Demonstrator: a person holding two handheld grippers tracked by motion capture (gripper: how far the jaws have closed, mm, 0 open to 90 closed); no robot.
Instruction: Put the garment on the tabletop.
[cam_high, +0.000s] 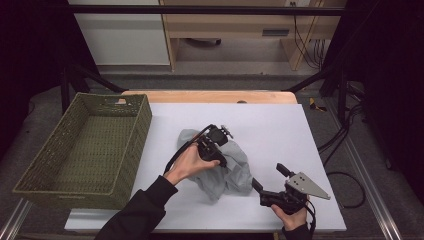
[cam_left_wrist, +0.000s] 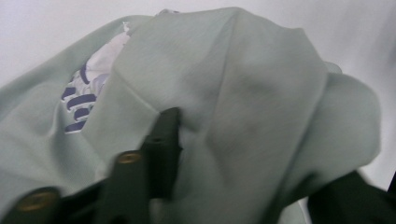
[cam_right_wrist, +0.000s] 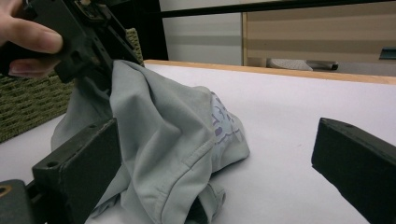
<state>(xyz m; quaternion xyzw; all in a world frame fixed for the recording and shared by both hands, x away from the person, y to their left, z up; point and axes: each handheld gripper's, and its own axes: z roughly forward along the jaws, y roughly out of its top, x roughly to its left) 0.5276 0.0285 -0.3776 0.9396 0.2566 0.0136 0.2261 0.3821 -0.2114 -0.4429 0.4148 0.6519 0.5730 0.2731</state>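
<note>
High view: a pale grey-green garment lies crumpled on the white table top, near its middle, its long axis running from the far left toward the near right. The left gripper sits on top of the heap, held by the left hand, with a black cable looping back along the sleeve. The right gripper lies low just beside the cloth's near-right end, its 2 jaws spread wide and nothing between them. A woven olive basket stands at the table's left edge, well apart from the cloth; nothing lies between them.

Left gripper view: the garment drapes over both black jaws, a fold bunched between them. The jaws stand partly apart; whether the pads press the cloth I cannot tell. A white patch with dark blue print shows at the left.

Right gripper view: the 2 jaws stand wide apart, the left one just beside the garment, which rises to the left gripper at its peak. The basket sits behind.
</note>
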